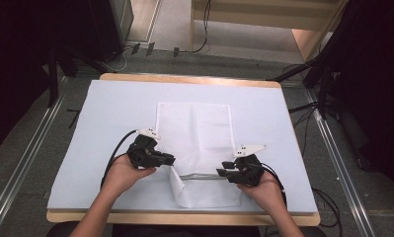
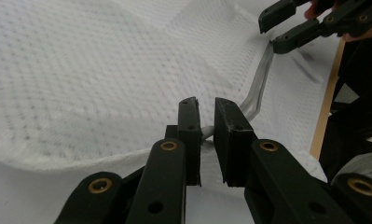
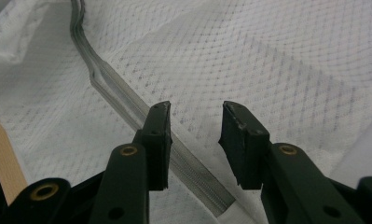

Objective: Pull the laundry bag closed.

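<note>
A white mesh bag (image 1: pixel 194 128) lies flat on the white mat (image 1: pixel 110 113), its grey zipper (image 1: pixel 199 176) running across the near end. My left gripper (image 1: pixel 171 159) sits at the zipper's left end. In the left gripper view its jaws (image 2: pixel 206 102) stand close together, shut on the grey zipper end (image 2: pixel 206 132), and the zipper (image 2: pixel 260 77) runs off towards the right gripper (image 2: pixel 270 33). My right gripper (image 1: pixel 221 173) is at the zipper's right end. Its jaws (image 3: pixel 195 109) are open over the mesh (image 3: pixel 267 56), with the zipper (image 3: pixel 104 77) passing under one jaw.
The mat covers a wooden table whose near edge (image 1: pixel 184 217) lies by the person's forearms. Cables trail from both grippers. Dark stands (image 1: pixel 328 74) and floor rails (image 1: pixel 21 163) flank the table. The wooden edge (image 2: pixel 326 107) is close beyond the bag's end.
</note>
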Available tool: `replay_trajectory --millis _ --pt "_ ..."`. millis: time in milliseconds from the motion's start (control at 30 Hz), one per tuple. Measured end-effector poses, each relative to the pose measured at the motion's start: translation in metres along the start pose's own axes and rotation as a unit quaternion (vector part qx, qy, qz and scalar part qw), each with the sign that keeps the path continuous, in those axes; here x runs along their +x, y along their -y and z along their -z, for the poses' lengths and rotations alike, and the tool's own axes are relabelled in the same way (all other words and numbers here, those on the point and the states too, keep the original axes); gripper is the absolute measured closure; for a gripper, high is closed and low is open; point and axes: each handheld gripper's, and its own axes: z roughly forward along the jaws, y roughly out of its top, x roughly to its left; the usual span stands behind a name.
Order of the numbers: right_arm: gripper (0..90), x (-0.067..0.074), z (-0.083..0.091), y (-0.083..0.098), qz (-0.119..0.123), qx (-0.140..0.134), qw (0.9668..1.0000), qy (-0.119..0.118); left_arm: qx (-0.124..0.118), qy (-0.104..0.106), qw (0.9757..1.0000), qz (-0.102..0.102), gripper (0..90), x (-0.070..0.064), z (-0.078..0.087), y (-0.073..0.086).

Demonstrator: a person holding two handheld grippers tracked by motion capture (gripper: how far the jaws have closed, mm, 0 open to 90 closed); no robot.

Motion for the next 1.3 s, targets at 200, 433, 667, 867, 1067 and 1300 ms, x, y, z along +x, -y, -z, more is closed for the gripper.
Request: replay_trajectory --millis 200,433,667,867,1067,1300 --pt "64.3 0.000 0.000 0.000 0.001 0.002 1.0000 0.000 0.019 0.002 0.9998 -0.002 80.6 0.001 -0.015 -0.002" --pt "63.9 0.000 0.002 0.001 0.001 0.001 1.0000 0.002 0.014 0.002 0.9999 -0.007 62.7 -0.001 -0.008 0.000" --pt "66.1 0.001 0.003 0.001 0.001 0.000 1.0000 -0.002 0.009 -0.013 0.9999 -0.001 76.1 0.004 0.013 0.018" --pt "66.5 0.003 0.003 0.000 0.006 -0.006 1.0000 -0.005 0.007 -0.016 0.9997 0.019 83.4 0.009 0.027 0.041" --pt "68.2 0.017 -0.003 -0.010 -0.003 -0.005 0.9995 -0.031 -0.004 -0.018 0.9995 0.027 86.3 0.012 0.034 0.052" --pt "68.4 0.041 -0.022 -0.024 0.006 -0.007 0.9983 -0.058 -0.007 -0.012 0.9992 0.038 86.8 0.018 0.034 0.066"
